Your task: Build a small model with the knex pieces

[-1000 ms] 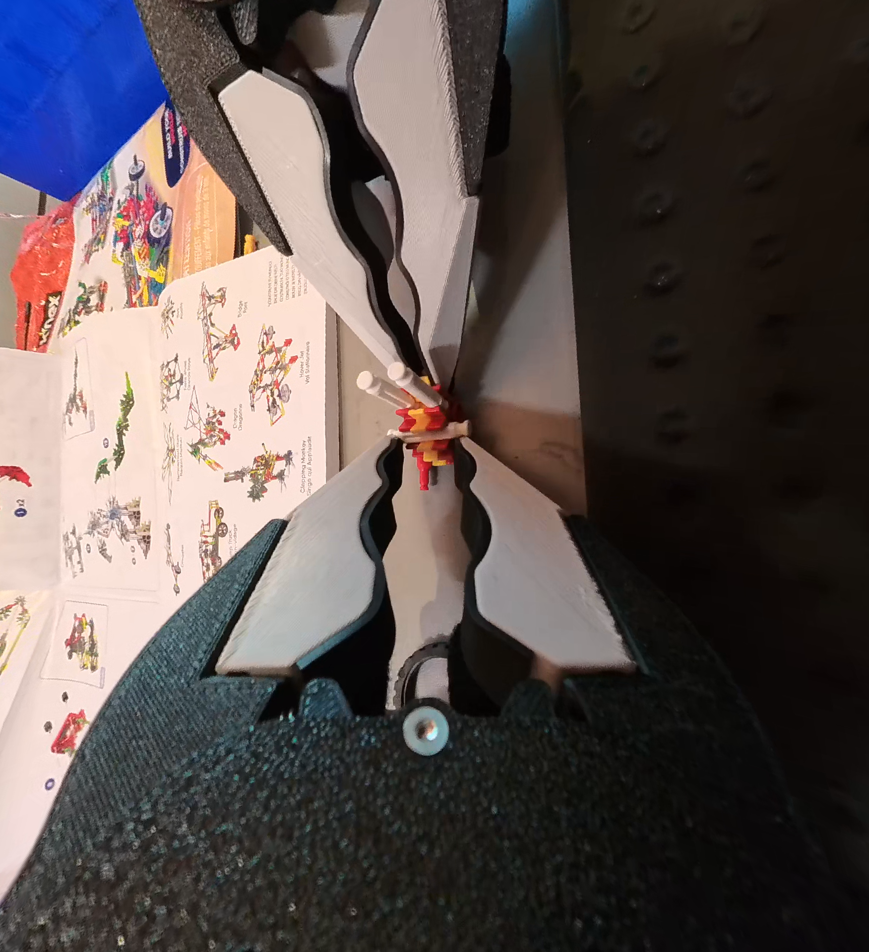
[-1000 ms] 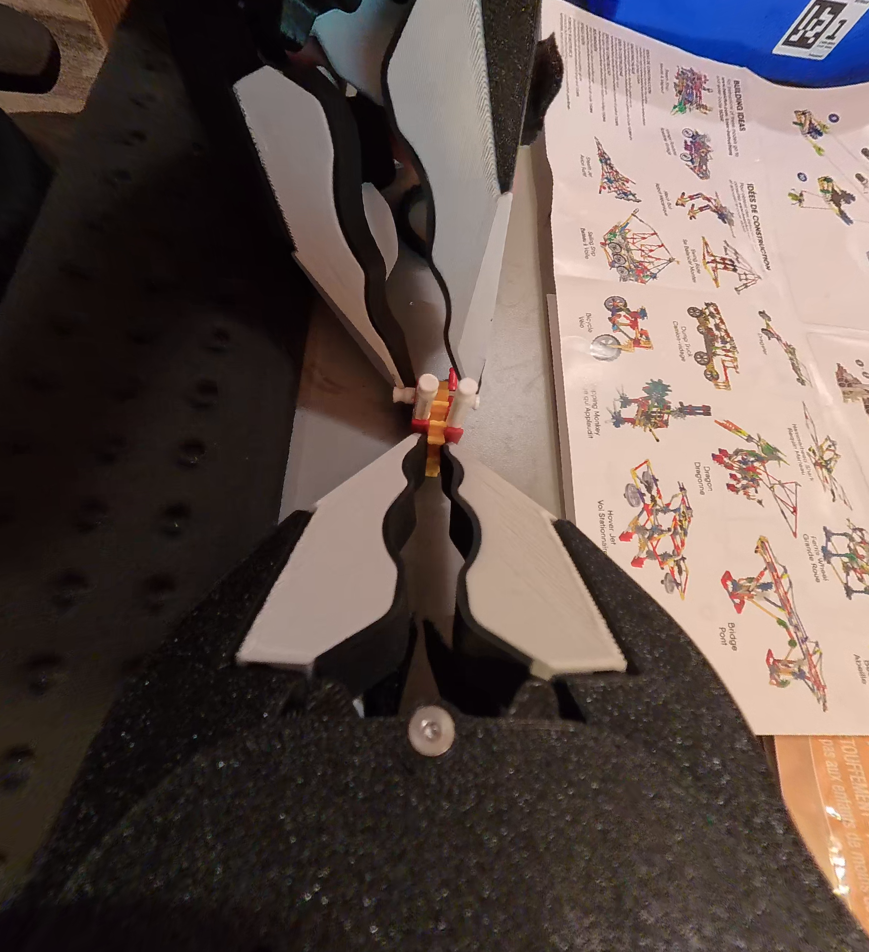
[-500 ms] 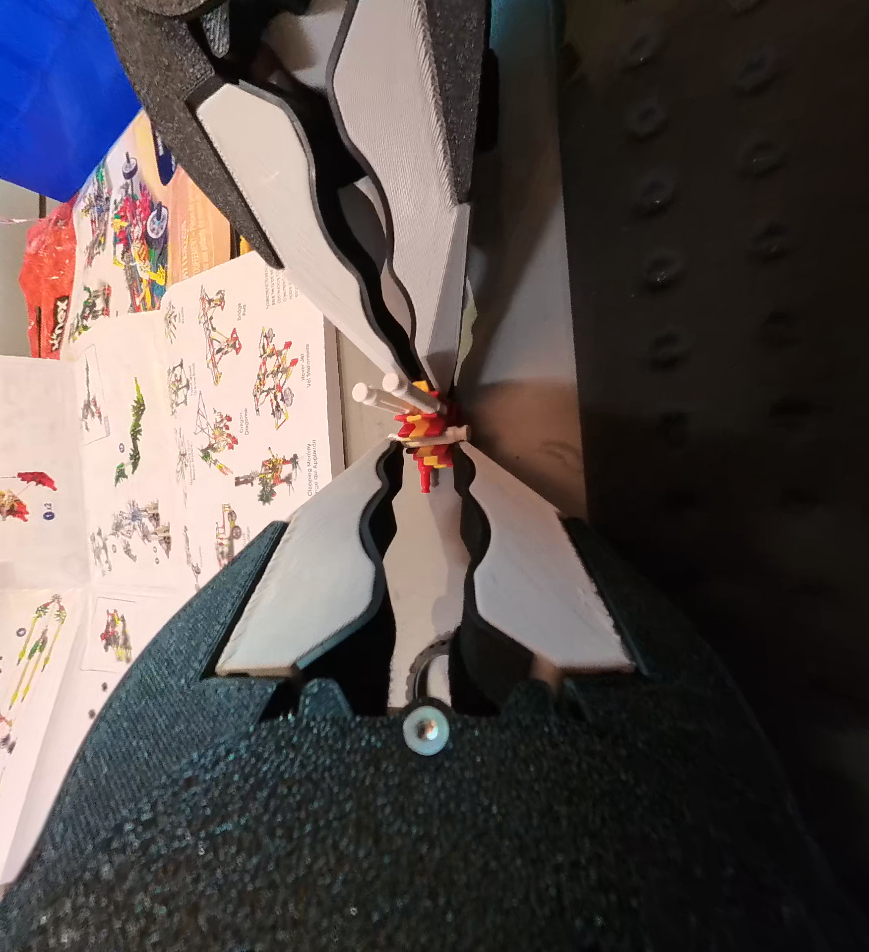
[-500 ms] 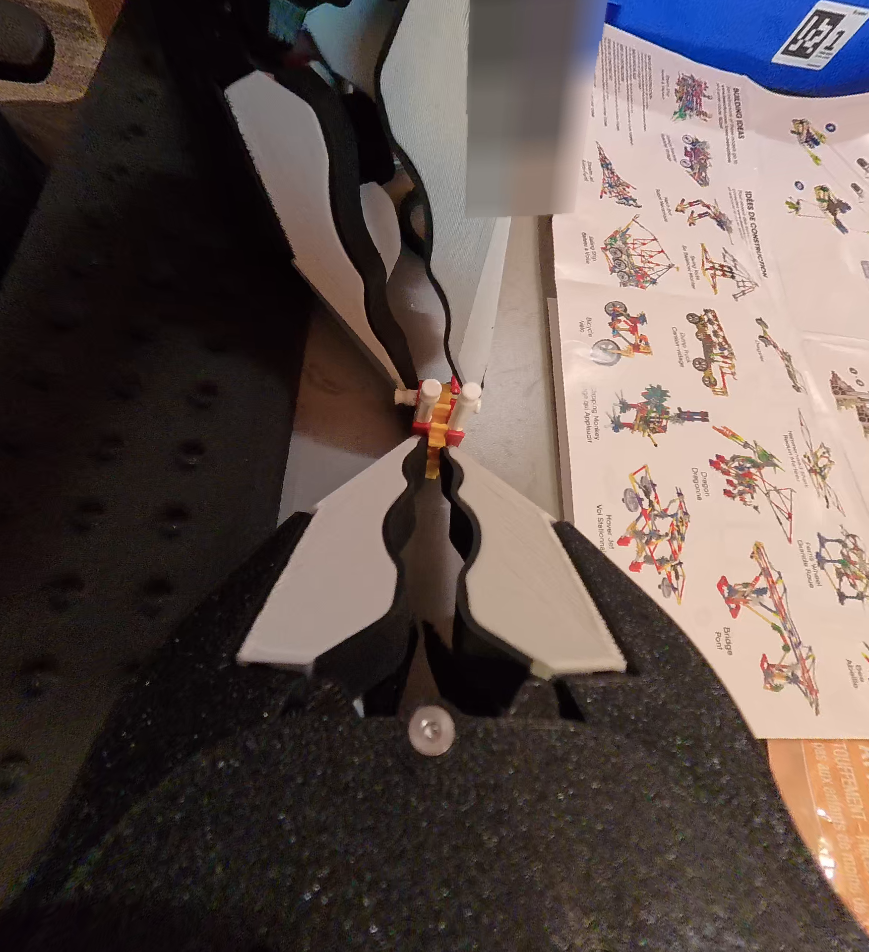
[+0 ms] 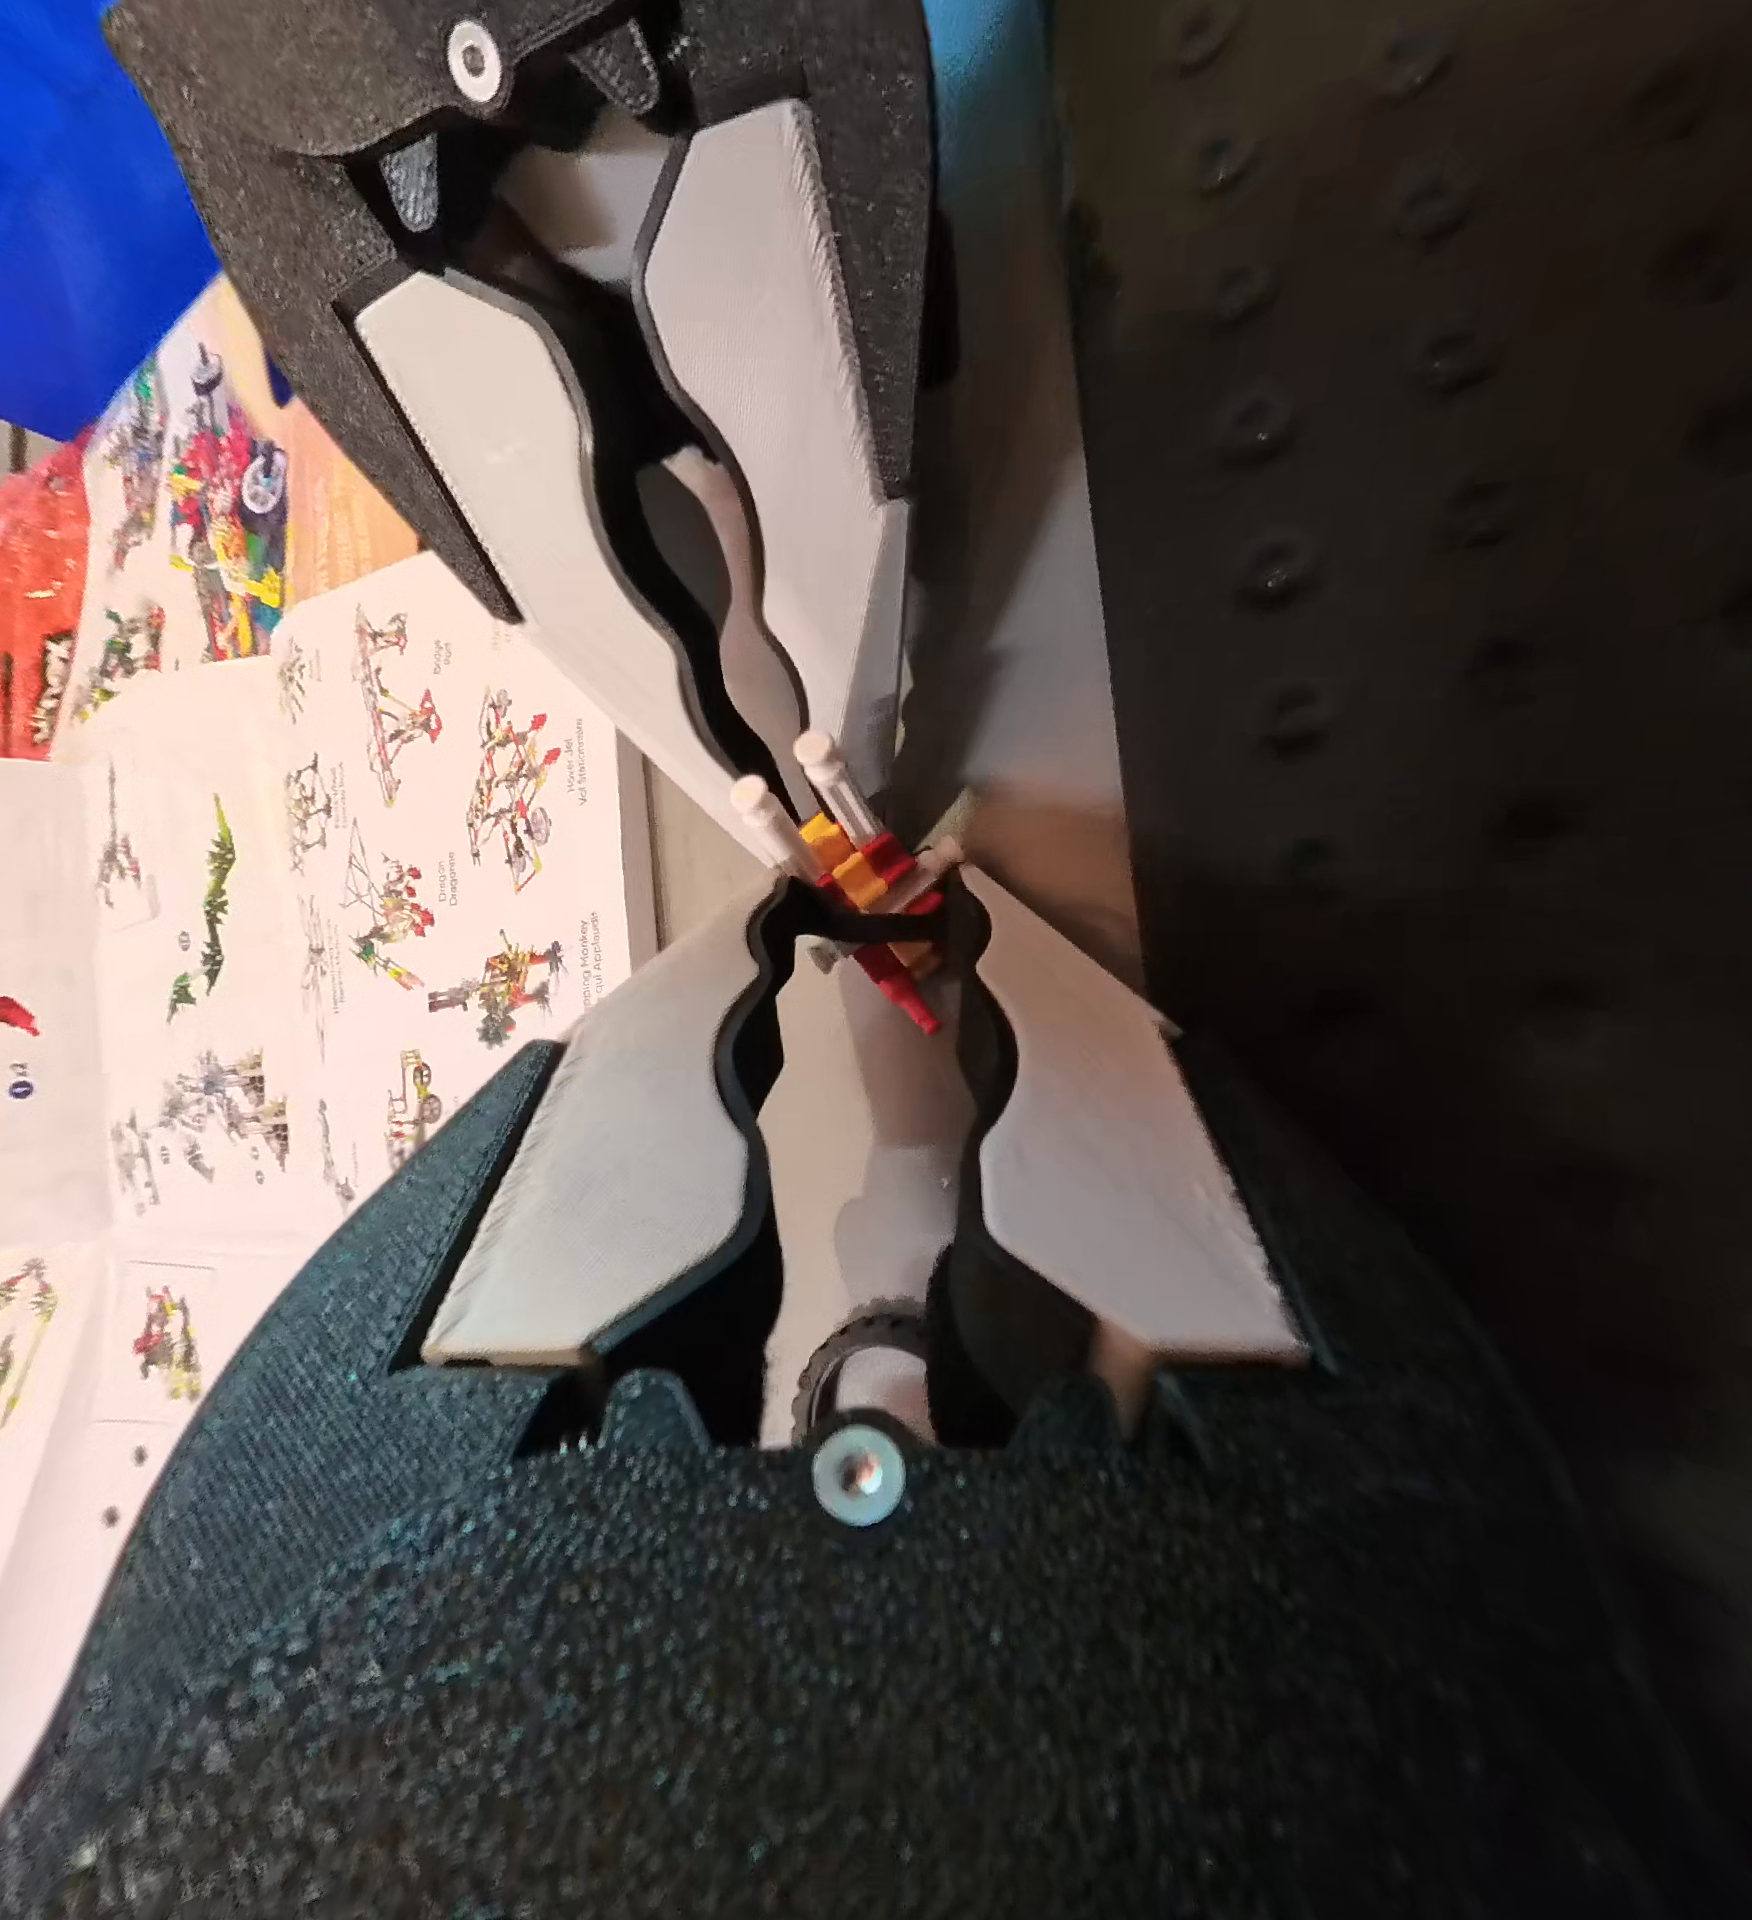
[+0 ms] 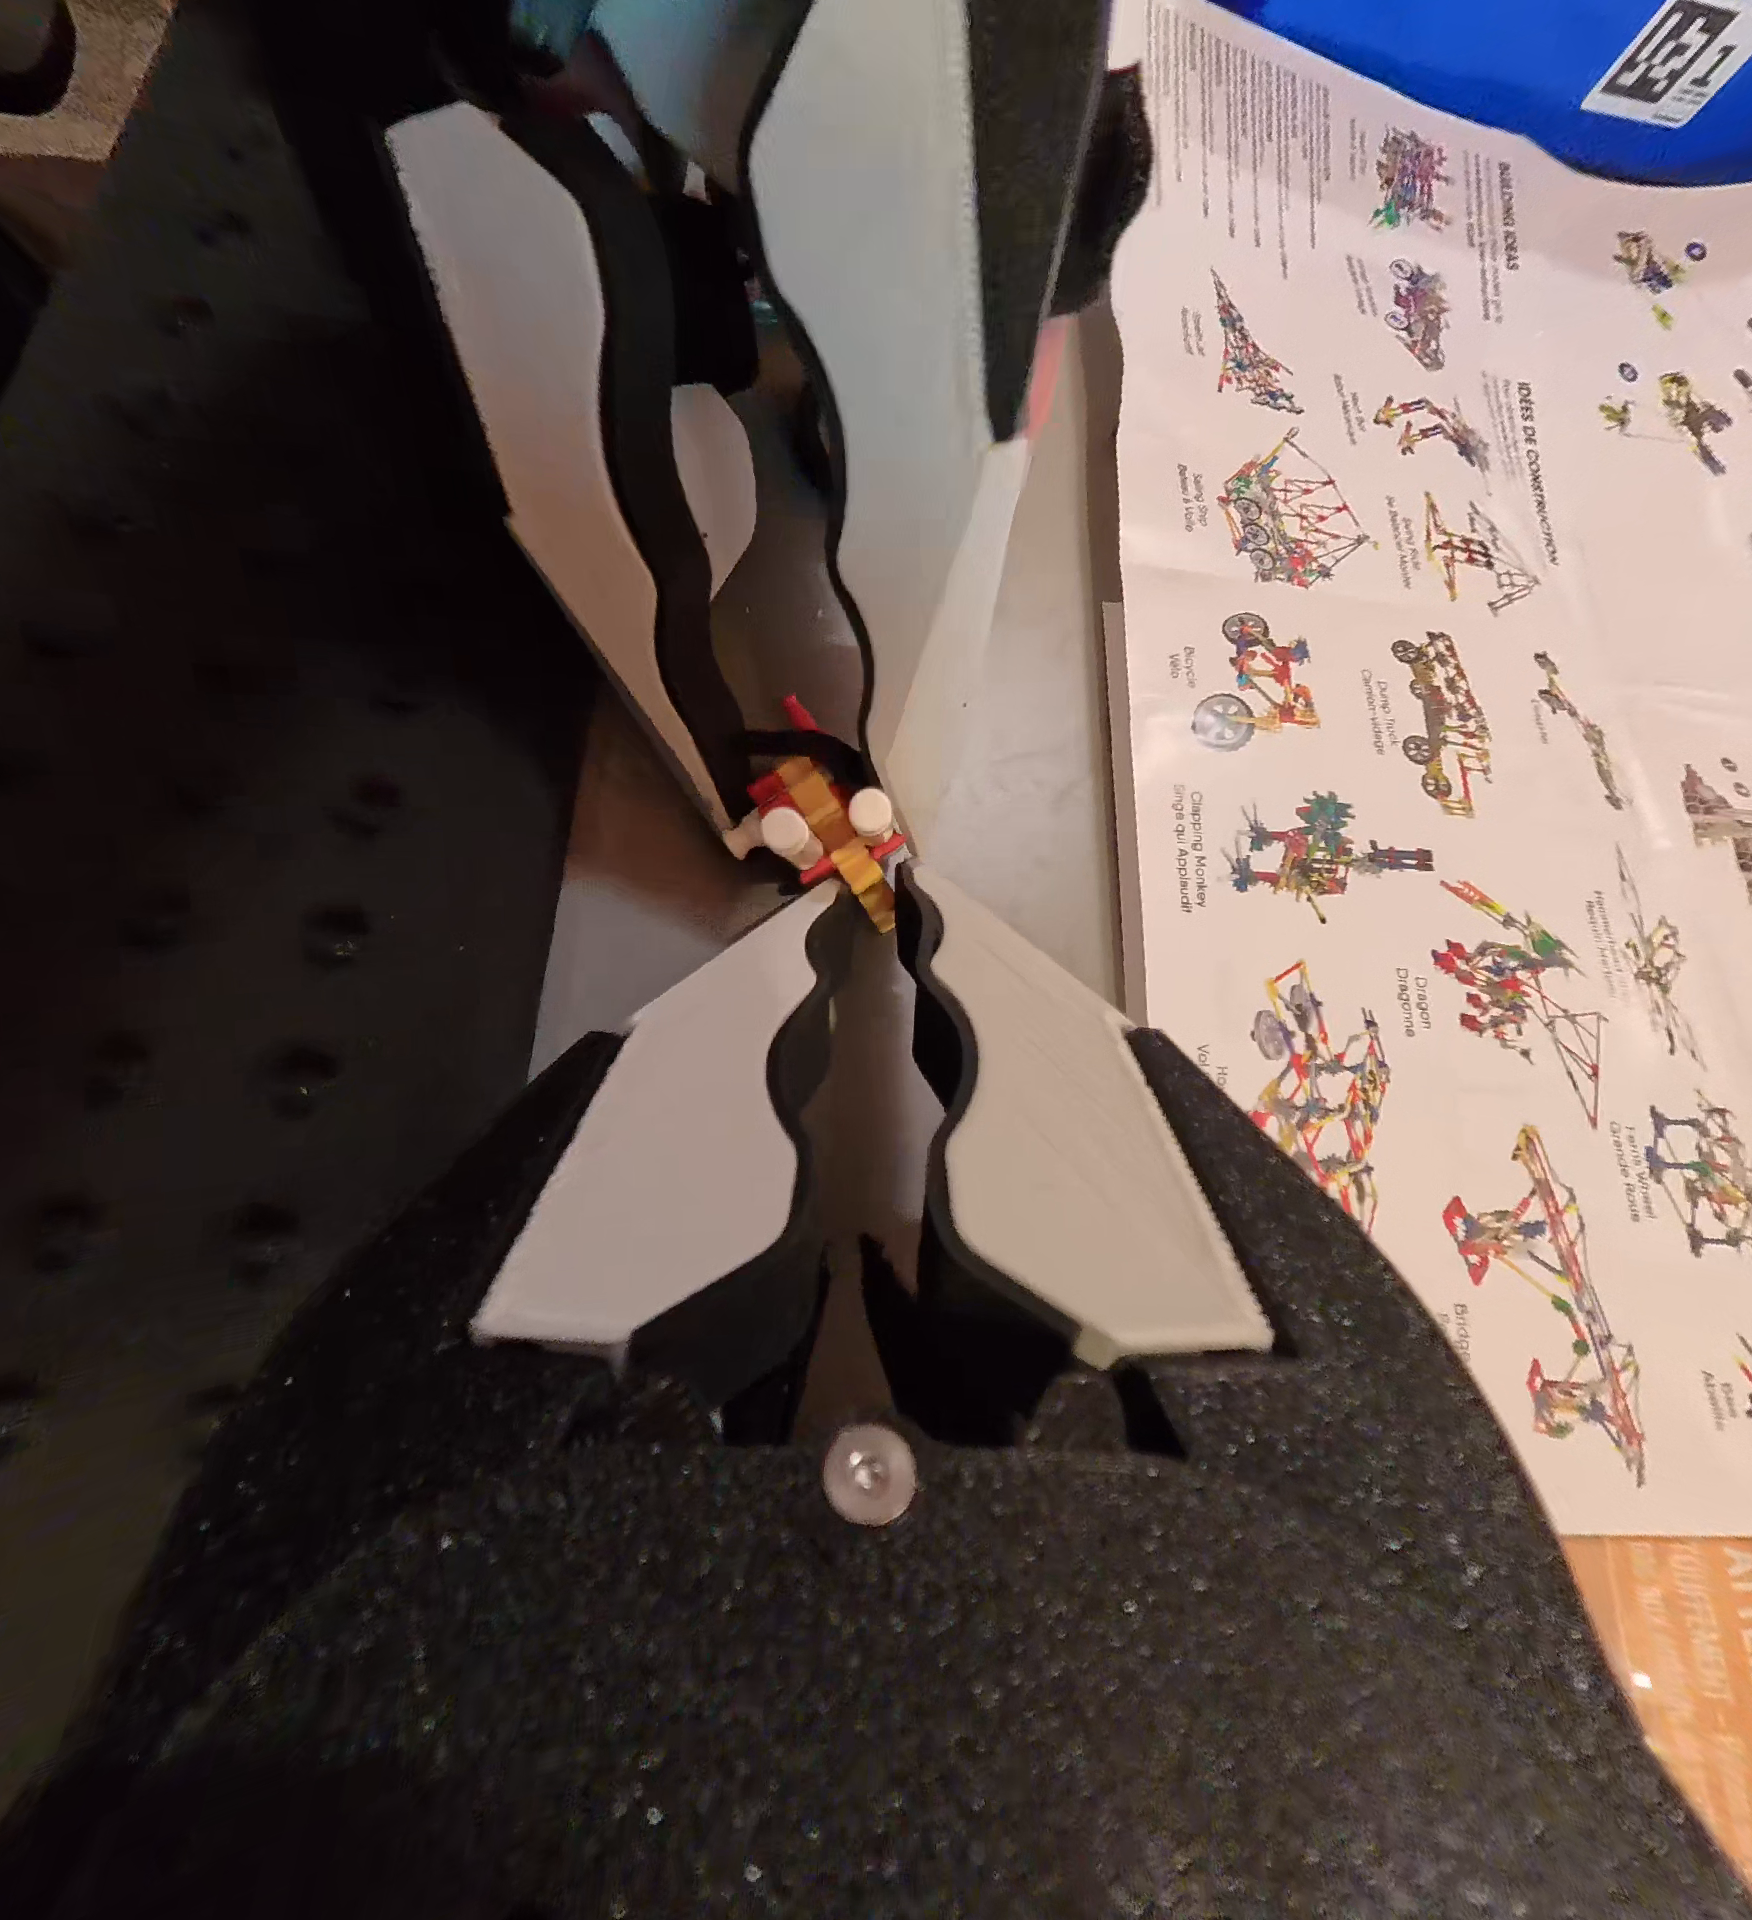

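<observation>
A small toy assembly of red and yellow connectors with two white rods (image 5: 867, 883) hangs between both grippers, which meet tip to tip above a grey table edge. My left gripper (image 5: 872, 920) is shut on its red and yellow lower part. My right gripper (image 6: 867, 902) is shut on the yellow connector end (image 6: 874, 902). In the left wrist view the right gripper (image 5: 841, 805) comes in from the top, beside the white rods (image 5: 830, 779). In the right wrist view the left gripper (image 6: 810, 779) comes in from the top around the assembly (image 6: 820, 805).
A white instruction sheet with pictures of models (image 5: 384, 831) (image 6: 1474, 831) lies on the table. A blue container (image 5: 20, 208) (image 6: 1474, 83) stands beyond it. A red mesh bag (image 5: 20, 603) lies behind. A dark dimpled surface (image 5: 1474, 623) (image 6: 176, 727) flanks the table (image 6: 1017, 779). Both grippers' tips are close together, under 4 cm apart.
Both grippers have twisted against each other while staying shut on the assembly. It now sits tilted, and the right gripper looms closer in the left wrist view.
</observation>
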A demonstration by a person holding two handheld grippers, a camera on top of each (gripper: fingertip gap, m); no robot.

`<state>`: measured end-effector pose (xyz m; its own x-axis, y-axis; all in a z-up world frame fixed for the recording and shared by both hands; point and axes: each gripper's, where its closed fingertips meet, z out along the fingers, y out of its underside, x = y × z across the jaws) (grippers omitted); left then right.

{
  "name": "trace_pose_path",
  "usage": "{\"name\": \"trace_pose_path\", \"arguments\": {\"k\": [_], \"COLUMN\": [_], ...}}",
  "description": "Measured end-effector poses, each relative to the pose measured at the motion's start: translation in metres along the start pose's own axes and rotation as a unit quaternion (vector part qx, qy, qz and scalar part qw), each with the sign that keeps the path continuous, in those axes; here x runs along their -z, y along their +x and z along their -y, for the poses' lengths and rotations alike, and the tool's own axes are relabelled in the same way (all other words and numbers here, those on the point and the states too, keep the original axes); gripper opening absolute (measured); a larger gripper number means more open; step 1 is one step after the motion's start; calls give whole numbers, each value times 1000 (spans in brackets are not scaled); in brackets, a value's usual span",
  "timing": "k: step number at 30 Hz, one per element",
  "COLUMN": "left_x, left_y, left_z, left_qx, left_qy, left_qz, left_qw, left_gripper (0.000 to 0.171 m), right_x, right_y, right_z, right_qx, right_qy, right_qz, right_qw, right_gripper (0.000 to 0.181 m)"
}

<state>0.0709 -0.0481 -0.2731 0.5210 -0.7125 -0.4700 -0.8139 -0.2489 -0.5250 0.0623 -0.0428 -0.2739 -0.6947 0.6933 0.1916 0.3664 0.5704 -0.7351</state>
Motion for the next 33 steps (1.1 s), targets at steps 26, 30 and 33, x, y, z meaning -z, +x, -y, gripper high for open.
{"name": "trace_pose_path", "arguments": {"k": [26,30,33], "left_x": [27,34,41], "left_y": [-26,-38,-48], "left_z": [-17,-8,-1], "left_qx": [86,123,208], "left_qy": [45,100,162], "left_qz": [92,111,77], "left_qw": [991,981,962], "left_gripper": [23,34,35], "right_x": [2,4,9], "right_y": [0,-1,-1], "right_z": [-1,-1,2], "right_qx": [-15,-21,-37], "right_qy": [1,5,21], "right_qz": [-2,7,19], "right_qw": [1000,1000,999], "right_gripper": [6,6,14]}}
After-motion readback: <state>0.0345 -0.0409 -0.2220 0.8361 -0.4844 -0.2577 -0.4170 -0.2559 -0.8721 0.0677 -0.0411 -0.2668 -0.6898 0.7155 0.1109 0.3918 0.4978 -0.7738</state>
